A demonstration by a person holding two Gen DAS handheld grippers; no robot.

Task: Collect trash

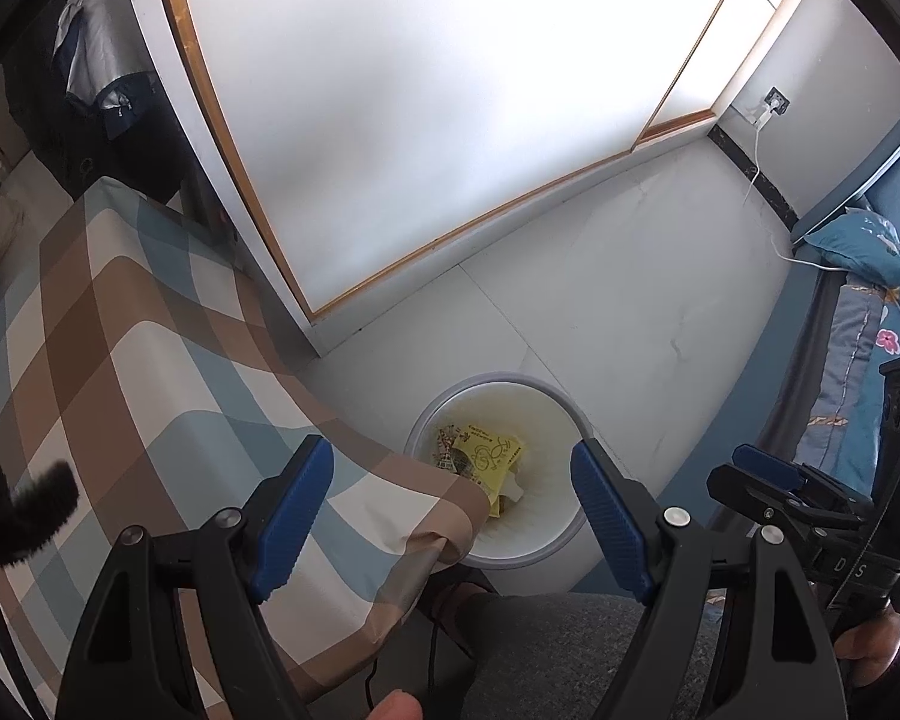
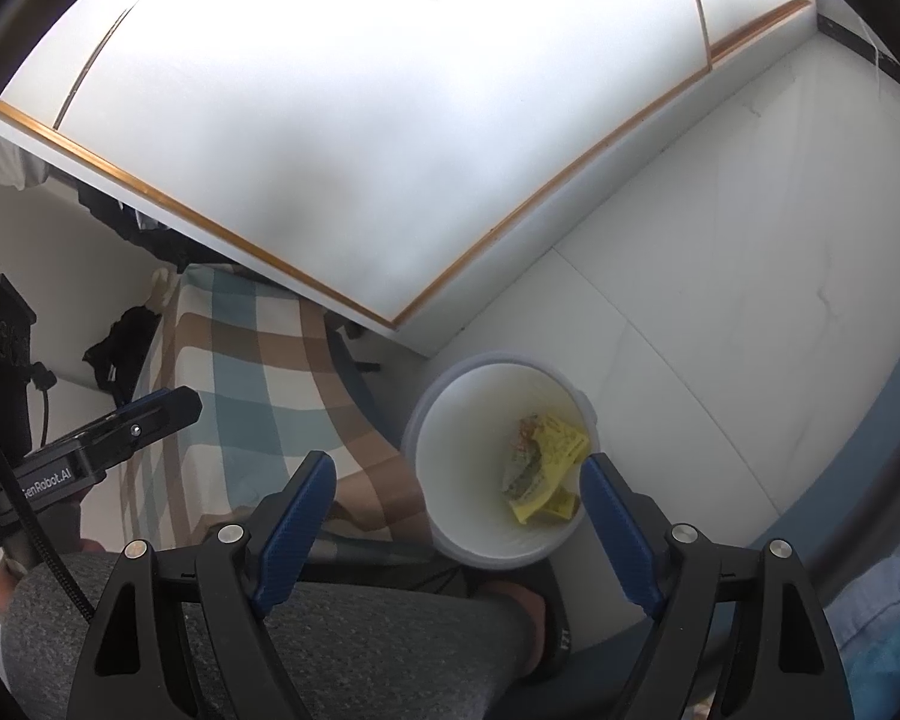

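On the white floor (image 2: 720,276), beside the checked tablecloth (image 1: 150,360), stands the white bin (image 2: 450,480); yellow trash (image 2: 546,468) lies at its bottom. Above it, the left gripper (image 1: 450,498) and right gripper (image 2: 459,510) both point downward, jaws spread wide, nothing between them.

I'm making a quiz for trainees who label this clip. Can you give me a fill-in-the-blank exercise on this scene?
1. The yellow wrappers lie inside the white ____.
2. The bin stands on the floor beside a table covered with a ____ cloth.
3. The fingers of the right gripper stand ____, with nothing between them.
4. The left gripper holds ____.

Missing words: bin; checked; open; nothing
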